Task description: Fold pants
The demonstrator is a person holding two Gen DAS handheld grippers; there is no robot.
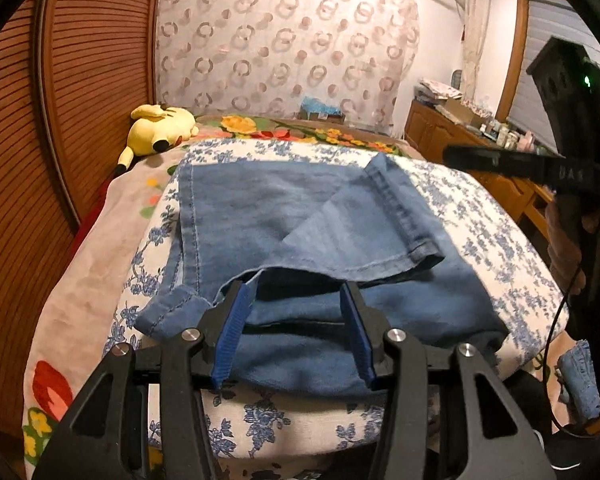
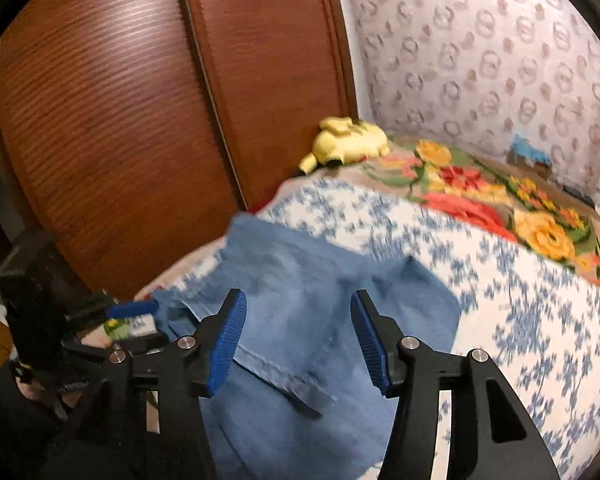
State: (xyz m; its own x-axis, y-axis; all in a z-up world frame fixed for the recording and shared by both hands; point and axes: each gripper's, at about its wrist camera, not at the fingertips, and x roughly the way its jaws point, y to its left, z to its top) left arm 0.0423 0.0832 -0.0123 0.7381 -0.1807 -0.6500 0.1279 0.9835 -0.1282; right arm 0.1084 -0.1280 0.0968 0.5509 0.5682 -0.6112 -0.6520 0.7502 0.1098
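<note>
From my left wrist camera I see the denim pants lying partly folded on the blue-flowered sheet that covers the near end of the bed. One hemmed leg end is turned back over the rest and lies slanted across the top layer, its stitched cuff running toward the right. A second hem pokes out at the near left corner of the pile.

My left claw is low over the near edge of the pants with its blue pads apart. The denim lies between and under them, but I see neither pad pressing on it, so I read this claw as spread and holding nothing.

My right claw also stands with its jaws apart, hovering over the pants; the cloth shows in the gap between the pads and nothing is pinched (this view is smeared, so fine contact is hard to judge). At its left edge the other claw shows, one blue fingertip just beside the pants' corner. In the left view the right claw reaches in from the right above the sheet, with a hand on its handle.

Beyond the sheet lies a bright floral blanket. A yellow plush toy rests at the far left of the bed beside the slatted wooden wardrobe door. A curtain with ring patterns hangs behind, and a wooden cabinet with clutter on top stands at the right.
</note>
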